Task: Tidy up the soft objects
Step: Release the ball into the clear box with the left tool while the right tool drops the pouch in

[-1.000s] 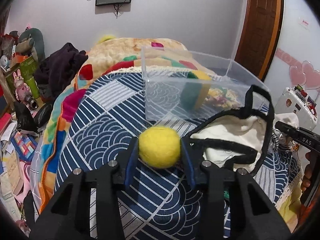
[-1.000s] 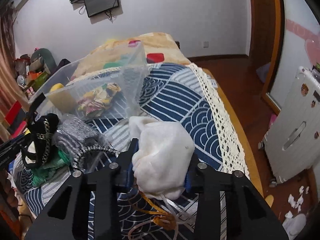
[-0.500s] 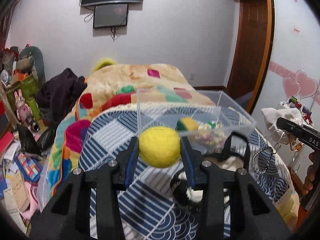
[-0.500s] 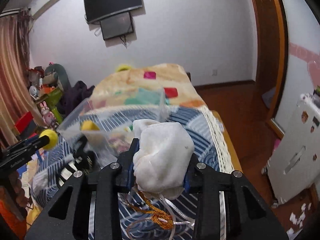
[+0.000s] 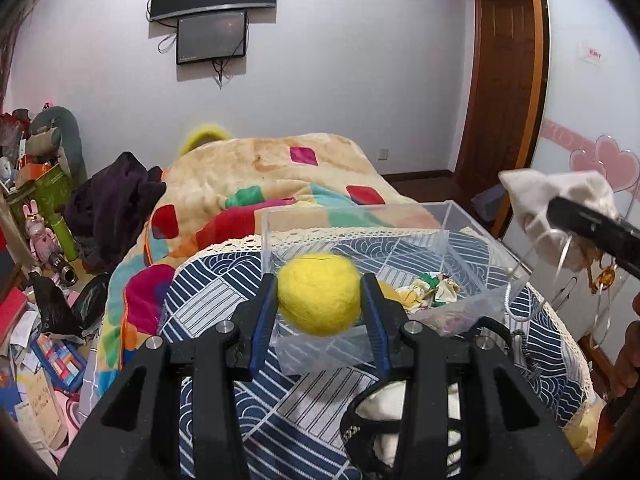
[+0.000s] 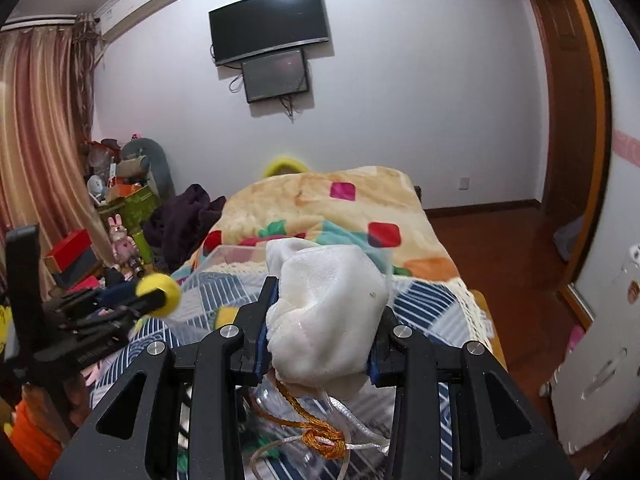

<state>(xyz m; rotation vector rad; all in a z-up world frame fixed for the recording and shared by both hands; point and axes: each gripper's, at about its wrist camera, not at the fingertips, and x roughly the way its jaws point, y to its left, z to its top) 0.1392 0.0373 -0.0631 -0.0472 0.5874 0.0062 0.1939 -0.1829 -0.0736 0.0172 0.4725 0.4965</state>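
My left gripper (image 5: 319, 304) is shut on a yellow felt ball (image 5: 319, 294) and holds it in the air just before the near wall of a clear plastic box (image 5: 472, 240) on the bed. The box holds a patterned cloth (image 5: 434, 286) and another yellow item. My right gripper (image 6: 322, 316) is shut on a white drawstring pouch (image 6: 326, 312) with orange and white cords (image 6: 320, 436) hanging below, raised above the bed. The pouch also shows at the right in the left wrist view (image 5: 556, 200). The left gripper with the ball shows in the right wrist view (image 6: 158, 289).
A blue-and-white patterned cover (image 5: 224, 300) lies over a colourful blanket (image 5: 256, 176). A black-trimmed cream bag (image 5: 384, 408) lies below the left gripper. Dark clothes (image 5: 116, 196) and toy clutter (image 5: 40, 240) sit left of the bed. A white cabinet (image 6: 600, 360) stands at the right.
Both grippers have risen above the bed with their loads. The left has come up to the clear box; the right holds the pouch higher and farther from the bed surface.
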